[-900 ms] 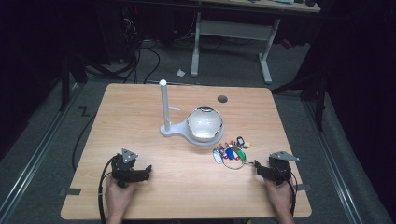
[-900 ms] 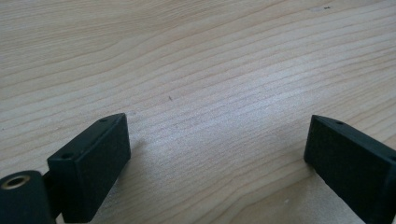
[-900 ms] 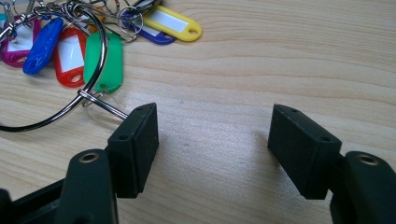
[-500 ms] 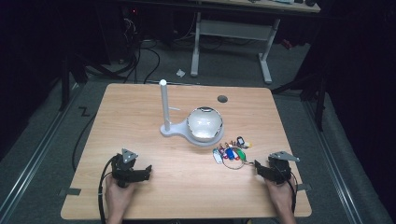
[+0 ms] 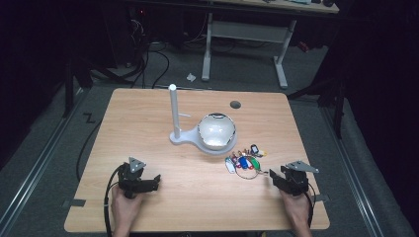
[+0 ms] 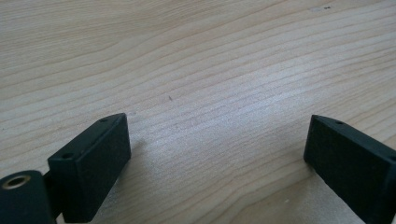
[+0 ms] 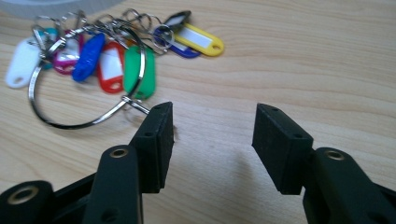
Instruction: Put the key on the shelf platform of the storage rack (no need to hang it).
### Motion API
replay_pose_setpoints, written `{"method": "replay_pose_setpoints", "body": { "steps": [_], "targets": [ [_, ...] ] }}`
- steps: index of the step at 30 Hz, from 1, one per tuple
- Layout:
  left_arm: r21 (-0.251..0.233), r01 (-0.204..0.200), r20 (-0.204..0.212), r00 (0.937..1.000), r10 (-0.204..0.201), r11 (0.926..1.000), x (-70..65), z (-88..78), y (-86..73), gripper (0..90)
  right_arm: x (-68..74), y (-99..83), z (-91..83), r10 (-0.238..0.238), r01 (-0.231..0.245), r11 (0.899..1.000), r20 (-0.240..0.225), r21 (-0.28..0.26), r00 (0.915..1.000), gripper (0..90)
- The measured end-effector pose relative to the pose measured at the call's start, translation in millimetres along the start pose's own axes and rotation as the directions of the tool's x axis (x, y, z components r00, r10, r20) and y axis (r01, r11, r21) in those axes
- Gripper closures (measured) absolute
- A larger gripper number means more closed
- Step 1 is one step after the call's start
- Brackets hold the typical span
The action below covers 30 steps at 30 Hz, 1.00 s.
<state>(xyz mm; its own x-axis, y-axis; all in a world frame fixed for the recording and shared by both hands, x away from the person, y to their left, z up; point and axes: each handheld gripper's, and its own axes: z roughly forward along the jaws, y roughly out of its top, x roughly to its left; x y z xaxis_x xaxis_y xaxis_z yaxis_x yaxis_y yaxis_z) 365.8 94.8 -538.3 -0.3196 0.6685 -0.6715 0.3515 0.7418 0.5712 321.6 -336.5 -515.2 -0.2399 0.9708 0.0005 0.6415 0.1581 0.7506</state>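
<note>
On the wooden table (image 5: 148,123), a white stand (image 5: 174,111) with an upright post and a shiny round bowl-like dish (image 5: 216,131) sits near the centre. At about 5 o'clock from the dish lies a metal key ring (image 7: 84,79) strung with coloured plastic key tags (image 5: 244,161). The left gripper (image 5: 150,183) rests at 7 o'clock, jaws spread wide over bare wood. The right gripper (image 5: 274,178) rests at 5 o'clock, jaws parted with nothing between them, just beside the ring.

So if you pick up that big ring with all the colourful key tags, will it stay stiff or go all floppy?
The big ring looks like thin metal wire, so probably stiff. The key tags hang on small loose rings, so they would likely dangle and swing.
</note>
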Motion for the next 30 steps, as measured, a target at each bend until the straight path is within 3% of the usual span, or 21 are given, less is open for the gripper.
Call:
{"method": "replay_pose_setpoints", "body": {
  "steps": [16,30],
  "targets": [
    [0.0,0.0,0.0,1.0,0.0,1.0,0.0,0.0,0.0,7.5,29.5,16.2,-3.2,-0.07,0.068,0.997,-0.09,-0.032,0.9935,51.8],
    [0.0,0.001,0.0,1.0,-0.001,1.0,-0.1,0.0,0.0,7.5,48.7,31.0,15.3,-0.087,0.085,0.996,-0.149,-0.018,0.9851,51.4]
  ]
}}
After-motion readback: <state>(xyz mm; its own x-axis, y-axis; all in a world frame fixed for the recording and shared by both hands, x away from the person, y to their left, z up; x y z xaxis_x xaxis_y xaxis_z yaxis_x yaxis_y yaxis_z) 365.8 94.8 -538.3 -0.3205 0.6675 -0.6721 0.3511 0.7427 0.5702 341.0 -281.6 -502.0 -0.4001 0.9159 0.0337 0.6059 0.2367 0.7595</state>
